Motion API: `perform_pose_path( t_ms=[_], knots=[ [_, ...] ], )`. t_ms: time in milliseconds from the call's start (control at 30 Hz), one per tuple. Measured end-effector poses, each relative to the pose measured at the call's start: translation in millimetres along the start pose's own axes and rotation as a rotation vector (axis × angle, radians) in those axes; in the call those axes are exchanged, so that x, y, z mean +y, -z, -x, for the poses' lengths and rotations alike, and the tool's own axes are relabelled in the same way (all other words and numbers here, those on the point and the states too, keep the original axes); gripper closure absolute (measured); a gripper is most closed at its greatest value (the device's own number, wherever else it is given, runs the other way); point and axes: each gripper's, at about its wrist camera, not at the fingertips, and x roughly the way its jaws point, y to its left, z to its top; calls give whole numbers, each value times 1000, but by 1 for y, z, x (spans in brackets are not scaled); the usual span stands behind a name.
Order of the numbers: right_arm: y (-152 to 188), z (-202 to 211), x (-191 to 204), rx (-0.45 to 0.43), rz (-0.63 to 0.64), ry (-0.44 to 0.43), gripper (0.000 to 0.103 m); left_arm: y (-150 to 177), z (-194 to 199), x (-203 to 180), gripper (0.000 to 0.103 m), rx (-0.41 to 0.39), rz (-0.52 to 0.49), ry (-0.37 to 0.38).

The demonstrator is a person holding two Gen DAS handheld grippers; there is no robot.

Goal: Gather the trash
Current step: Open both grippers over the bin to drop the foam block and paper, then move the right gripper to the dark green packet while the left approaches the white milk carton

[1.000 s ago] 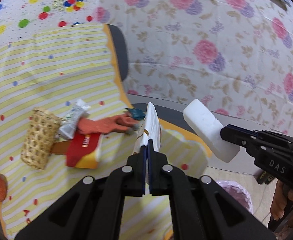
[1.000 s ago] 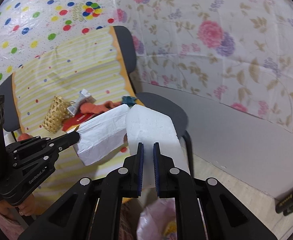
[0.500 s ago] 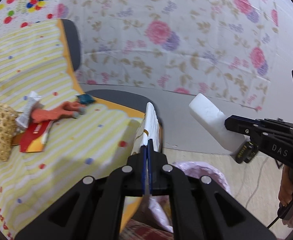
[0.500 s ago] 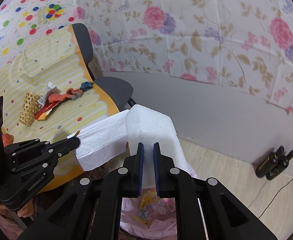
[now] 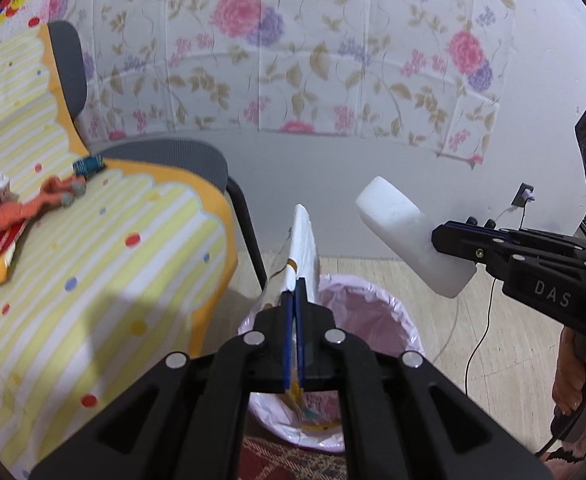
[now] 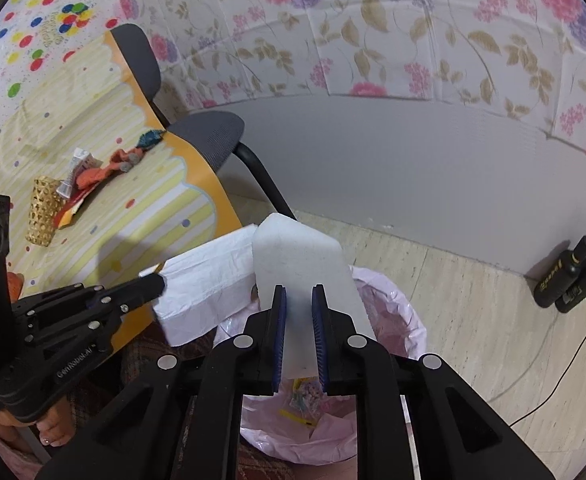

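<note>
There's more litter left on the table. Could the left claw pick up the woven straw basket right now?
Probably not: the left claw is shut on a flat white paper bag over the pink-lined bin, away from the woven straw basket.

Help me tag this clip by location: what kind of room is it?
Probably a home room: floral wallpaper, a table under a yellow striped plastic cloth, a grey mesh chair, and a pink-lined waste bin on pale flooring.

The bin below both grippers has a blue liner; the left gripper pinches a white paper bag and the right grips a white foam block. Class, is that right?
Not quite: the bin liner is pink, as the right wrist view shows. The left gripper does pinch the white paper bag, and the right gripper grips the white foam block.
</note>
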Motion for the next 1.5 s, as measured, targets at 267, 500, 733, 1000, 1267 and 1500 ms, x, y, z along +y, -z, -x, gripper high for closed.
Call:
perform_pose_path(
  t_ms=[267, 500, 733, 1000, 1267, 1500],
  knots=[
    [-4, -11, -8, 12, -8, 9, 82, 3, -28, 9, 103, 99, 64, 13],
    [-21, -10, 12, -18, 43, -23, 82, 0, -44, 14, 66, 138, 91, 12],
    [-52, -12, 74, -65, 151, -102, 82, -4, -31, 31, 64, 100, 129, -37],
    [-101, -17, 146, -127, 273, -186, 82, -14, 3, 66, 64, 17, 192, -119],
    [-151, -52, 210, -134, 379, -227, 59, -20, 44, 116, 64, -56, 262, -237],
    [-191, -121, 235, -86, 396, -232, 54, -30, 81, 183, 56, -111, 318, -389]
  ],
)
